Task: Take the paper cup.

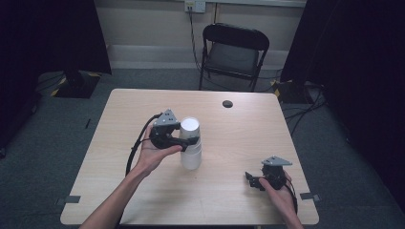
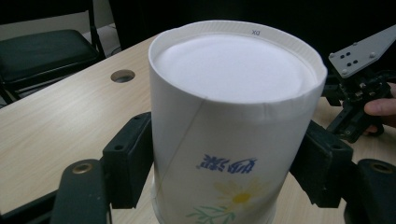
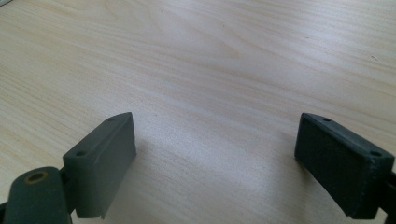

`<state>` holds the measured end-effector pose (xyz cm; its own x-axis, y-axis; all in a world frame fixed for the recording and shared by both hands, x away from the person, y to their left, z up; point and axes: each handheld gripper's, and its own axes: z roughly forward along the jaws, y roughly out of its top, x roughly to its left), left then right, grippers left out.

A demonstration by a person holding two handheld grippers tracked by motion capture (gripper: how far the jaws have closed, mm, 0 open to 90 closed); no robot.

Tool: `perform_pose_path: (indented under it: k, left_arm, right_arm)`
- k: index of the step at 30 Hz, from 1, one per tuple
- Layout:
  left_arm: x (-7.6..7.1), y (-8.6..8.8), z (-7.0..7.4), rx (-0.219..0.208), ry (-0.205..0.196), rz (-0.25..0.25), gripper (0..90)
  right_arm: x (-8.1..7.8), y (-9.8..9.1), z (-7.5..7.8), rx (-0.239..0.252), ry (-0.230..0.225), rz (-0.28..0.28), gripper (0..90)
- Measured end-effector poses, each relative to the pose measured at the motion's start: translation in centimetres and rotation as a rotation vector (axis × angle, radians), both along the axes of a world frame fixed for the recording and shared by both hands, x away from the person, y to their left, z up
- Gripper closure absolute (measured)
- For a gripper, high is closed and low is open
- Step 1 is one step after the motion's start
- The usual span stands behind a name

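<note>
A white paper cup [image 1: 190,143] stands upside down near the middle of the wooden table [image 1: 239,138]. Its flat base faces up and it carries a blue and yellow flower print [image 2: 233,186]. In the high view it looks like two cups nested, one over the other. My left gripper [image 1: 188,140] reaches in from the left, and its jaws press on either side of the cup [image 2: 233,116]. My right gripper [image 1: 251,180] is held low over the table's front right, open, with bare wood between its pads [image 3: 107,158].
A round cable hole [image 1: 228,103] sits in the table toward the far edge. A black folding chair [image 1: 234,52] stands behind the table. Cables trail on the floor at both sides. My right gripper [image 2: 359,100] also appears beyond the cup.
</note>
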<state>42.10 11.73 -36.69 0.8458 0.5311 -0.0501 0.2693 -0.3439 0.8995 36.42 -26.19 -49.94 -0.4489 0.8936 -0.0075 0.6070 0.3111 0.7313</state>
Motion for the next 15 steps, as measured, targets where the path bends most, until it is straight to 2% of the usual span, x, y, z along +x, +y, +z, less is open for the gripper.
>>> perform_pose_path:
  k: [7, 15]
  left_arm:
    - [-0.1, 0.1, 1.2, -0.014, -0.026, 0.004, 29.1]
    - [-0.2, 0.1, 1.3, -0.023, -0.028, 0.001, 29.1]
  right_arm:
    - [0.0, 0.0, 0.0, 0.0, -0.001, 0.001, 12.0]
    - [0.0, 0.0, 0.0, 0.0, -0.001, 0.001, 12.0]
